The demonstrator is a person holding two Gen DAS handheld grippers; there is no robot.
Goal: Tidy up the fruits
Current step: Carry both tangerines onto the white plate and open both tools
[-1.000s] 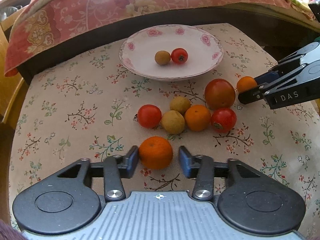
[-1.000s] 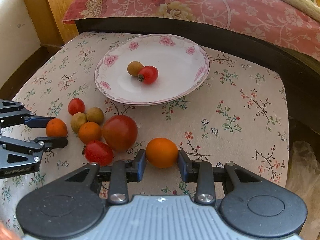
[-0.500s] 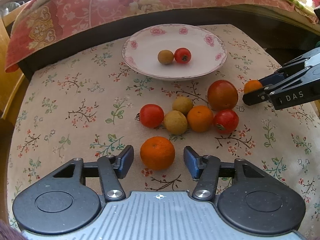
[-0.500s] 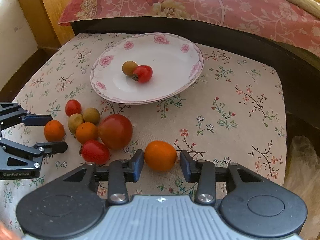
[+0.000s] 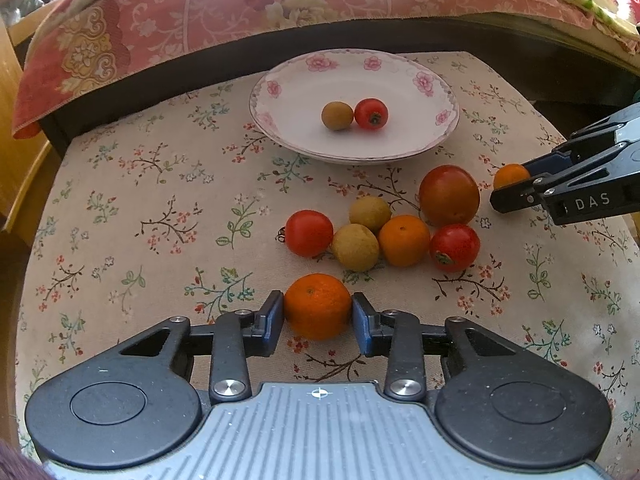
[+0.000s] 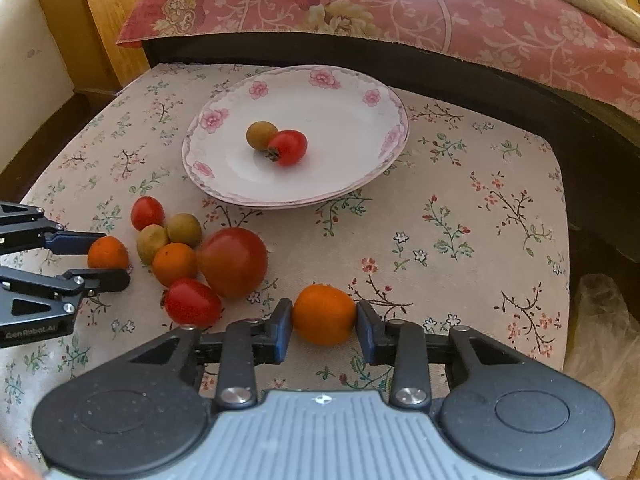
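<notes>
My left gripper (image 5: 317, 309) has its jaws closing, and both blue pads touch an orange (image 5: 317, 306) that rests on the floral cloth. From the right wrist view the left gripper (image 6: 112, 258) flanks that orange (image 6: 107, 252). My right gripper (image 6: 323, 317) is also closing, pads against a second orange (image 6: 324, 314). The left wrist view shows the right gripper (image 5: 514, 182) at the far right. A pink-flowered white plate (image 5: 272, 88) holds a tan round fruit (image 5: 337, 115) and a small red tomato (image 5: 371, 113).
Between the two grippers lies a cluster: a large tomato (image 5: 449, 195), two small red tomatoes (image 5: 309, 233), a third orange (image 5: 404, 240) and two tan fruits (image 5: 355, 247). A dark bed edge under a pink quilt (image 5: 240, 4) borders the far side. Wooden furniture (image 6: 96, 20) stands at the left.
Both grippers' jaws spread a little off their oranges half a second ago and have closed back onto them. Neither hand has shifted, and the fruits lie as before.
</notes>
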